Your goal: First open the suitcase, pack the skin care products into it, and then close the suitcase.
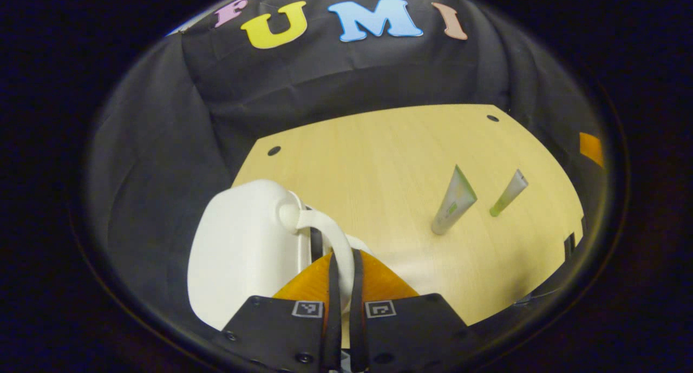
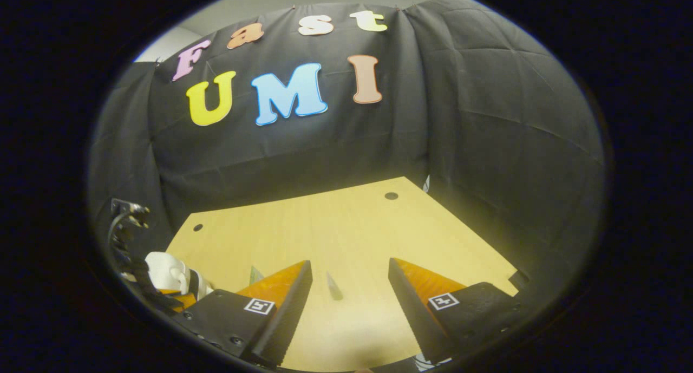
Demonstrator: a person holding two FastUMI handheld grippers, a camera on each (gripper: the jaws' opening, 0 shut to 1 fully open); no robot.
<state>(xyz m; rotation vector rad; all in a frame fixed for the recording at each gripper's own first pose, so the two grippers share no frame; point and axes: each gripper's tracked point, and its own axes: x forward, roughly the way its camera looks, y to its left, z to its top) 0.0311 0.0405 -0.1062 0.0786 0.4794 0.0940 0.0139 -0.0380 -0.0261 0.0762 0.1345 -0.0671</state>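
Observation:
A small white suitcase [image 1: 243,243] stands at the near left of the wooden table [image 1: 379,156], its lid down. My left gripper [image 1: 345,259] is shut on its curved white handle [image 1: 325,227]. Two skin care tubes lie to the right: a grey-green one [image 1: 453,202] and a slimmer one with a green end [image 1: 509,193]. In the right gripper view my right gripper [image 2: 350,262] hovers open above the table [image 2: 335,221]. One tube [image 2: 334,287] lies on the wood below its gap, and a tip of the other tube [image 2: 253,275] peeks past its left finger. The suitcase [image 2: 162,270] sits at the far left.
The black cloth wall [image 1: 162,145] closes in behind and beside the table. Small dark holes [image 1: 274,150] mark the tabletop's far corners. The table's right edge [image 1: 574,221] lies just beyond the tubes. A black cable [image 2: 122,237] hangs by the suitcase in the right gripper view.

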